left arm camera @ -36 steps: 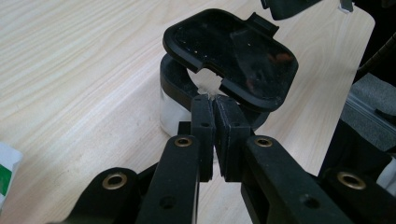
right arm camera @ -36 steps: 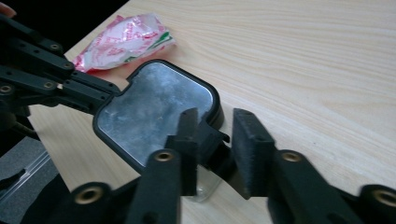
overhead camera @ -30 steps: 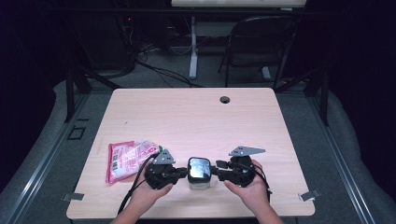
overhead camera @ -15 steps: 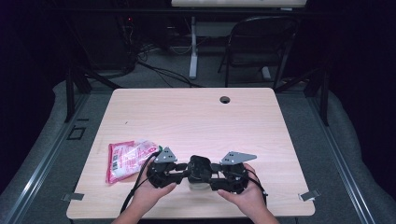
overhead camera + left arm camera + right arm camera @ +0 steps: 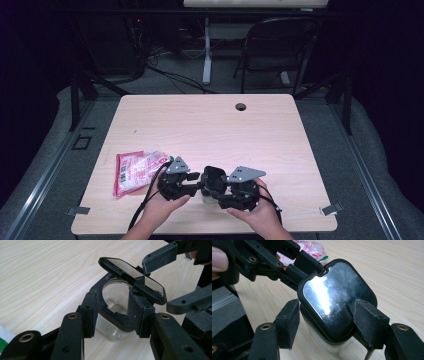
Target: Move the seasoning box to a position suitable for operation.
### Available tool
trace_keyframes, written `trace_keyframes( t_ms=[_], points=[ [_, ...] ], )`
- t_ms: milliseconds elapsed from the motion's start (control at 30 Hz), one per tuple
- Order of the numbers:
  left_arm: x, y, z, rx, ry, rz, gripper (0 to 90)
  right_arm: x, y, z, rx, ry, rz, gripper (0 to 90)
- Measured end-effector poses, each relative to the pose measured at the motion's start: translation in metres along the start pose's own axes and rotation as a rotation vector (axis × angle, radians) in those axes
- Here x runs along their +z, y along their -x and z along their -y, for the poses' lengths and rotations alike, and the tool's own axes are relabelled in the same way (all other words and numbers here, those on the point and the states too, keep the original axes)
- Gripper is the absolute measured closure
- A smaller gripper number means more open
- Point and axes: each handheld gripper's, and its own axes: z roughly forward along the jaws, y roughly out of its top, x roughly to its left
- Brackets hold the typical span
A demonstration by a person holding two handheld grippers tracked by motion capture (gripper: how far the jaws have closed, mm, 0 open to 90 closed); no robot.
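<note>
I keep the left gripper (image 5: 113,315) clamped on the clear jar's (image 5: 112,331) black collar to steady it on the tabletop (image 5: 210,125), while the right gripper's (image 5: 329,323) jaws, just opening, straddle the hinged lid (image 5: 332,295), apparently lifting it.

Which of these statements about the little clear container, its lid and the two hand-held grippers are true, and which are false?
1. The container stands on the wooden table. True.
2. Its black-rimmed lid lies flat and shut. False: it is tilted up, and the round opening shows beneath it.
3. A pink packet lies to the left of the left hand-held gripper in the high view. True.
4. The right hand-held gripper rests far from the container. False: its jaws straddle the lid.
5. The packet sits inside the container. False: it lies on the table.
</note>
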Motion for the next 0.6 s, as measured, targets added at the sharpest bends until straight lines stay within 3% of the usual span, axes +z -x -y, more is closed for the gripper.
trace_keyframes(
  t_ms=[133,300,600],
  points=[
    [-0.0004,0.0012,-0.0001,-0.001,0.012,-0.010,59.0,0.0017,-0.0043,-0.0001,-0.043,-0.007,0.036,36.9],
    [-0.0004,0.0002,0.0001,-0.001,0.015,0.007,57.7,0.0024,-0.0039,-0.0007,-0.025,-0.008,0.043,36.3],
    [0.0055,-0.0040,0.0044,-0.004,0.006,-0.016,56.3,0.0003,-0.0029,-0.0010,-0.012,0.001,0.042,36.7]
  ],
)
